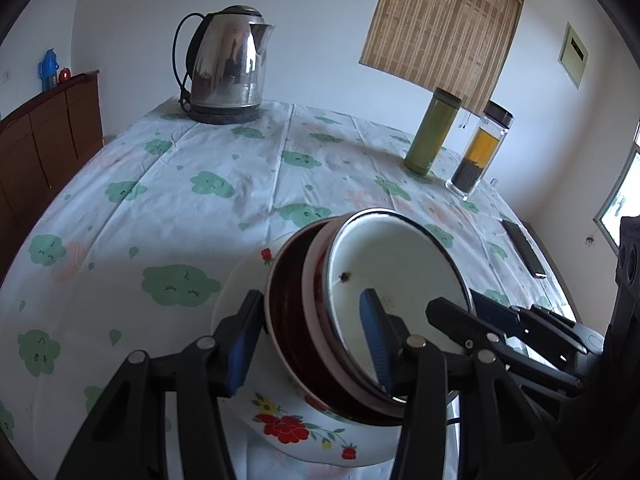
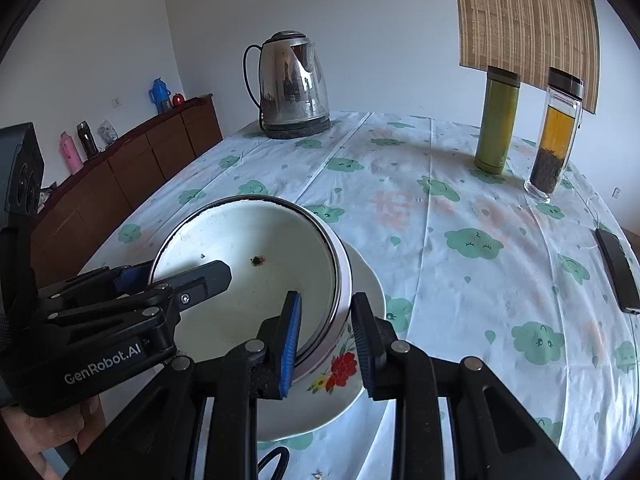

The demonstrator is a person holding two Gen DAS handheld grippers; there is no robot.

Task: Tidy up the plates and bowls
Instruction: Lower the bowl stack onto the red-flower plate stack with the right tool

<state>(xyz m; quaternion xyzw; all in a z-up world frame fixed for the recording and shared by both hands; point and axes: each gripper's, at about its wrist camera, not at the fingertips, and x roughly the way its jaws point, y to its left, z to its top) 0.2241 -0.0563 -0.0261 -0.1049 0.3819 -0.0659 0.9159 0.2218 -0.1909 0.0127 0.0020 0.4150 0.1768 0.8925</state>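
Note:
A white enamel bowl [image 1: 400, 268] with a dark rim sits nested in a dark red bowl [image 1: 292, 320], both on a white floral plate [image 1: 288, 428]. My left gripper [image 1: 312, 340] straddles the left rims of both bowls, jaws open wide with a gap on the outer side. My right gripper [image 2: 328, 336] straddles the white bowl [image 2: 248, 248] rim on its right side over the plate [image 2: 340, 380], jaws open with slack. Each gripper shows in the other's view: the right gripper [image 1: 500, 320] and the left gripper [image 2: 160, 280].
The table carries a cloud-print cloth [image 2: 460, 220]. A steel kettle [image 2: 292, 88] stands at the back, a green flask [image 2: 496, 120] and a glass tea bottle [image 2: 556, 132] at the back right, a phone [image 2: 618, 276] near the right edge. A wooden sideboard [image 2: 132, 168] stands to the left.

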